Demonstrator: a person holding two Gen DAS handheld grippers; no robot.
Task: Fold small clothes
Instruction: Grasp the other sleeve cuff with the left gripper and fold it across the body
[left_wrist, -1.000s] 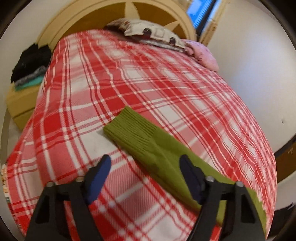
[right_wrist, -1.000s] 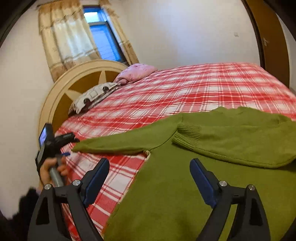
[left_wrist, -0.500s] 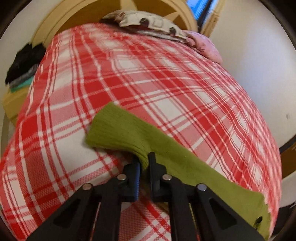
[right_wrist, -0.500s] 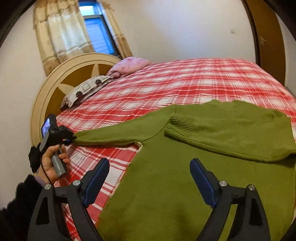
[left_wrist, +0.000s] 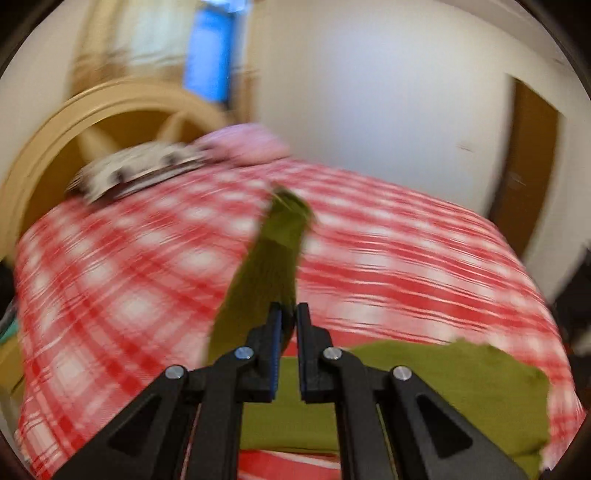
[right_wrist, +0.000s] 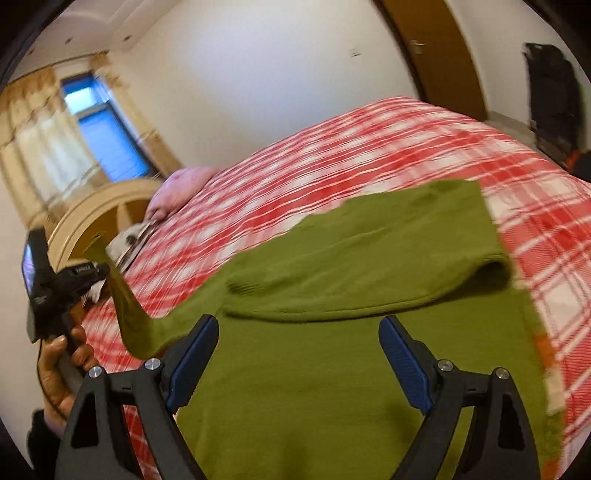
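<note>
Currently left gripper (left_wrist: 289, 314) clamped on green sweater (right_wrist: 332, 369) sleeve (left_wrist: 266, 273), cuff flopping beyond fingertips; right gripper (right_wrist: 298, 334) fingers apart, empty, sweater body beneath.

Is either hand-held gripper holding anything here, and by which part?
The left hand-held gripper is shut on the green sweater, pinching its sleeve near the cuff end, lifted off the bed. The right hand-held gripper is open, holding nothing.

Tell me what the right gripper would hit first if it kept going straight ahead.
Probably the green sweater: the open right gripper points down at its body, just short of the folded sleeve.
</note>
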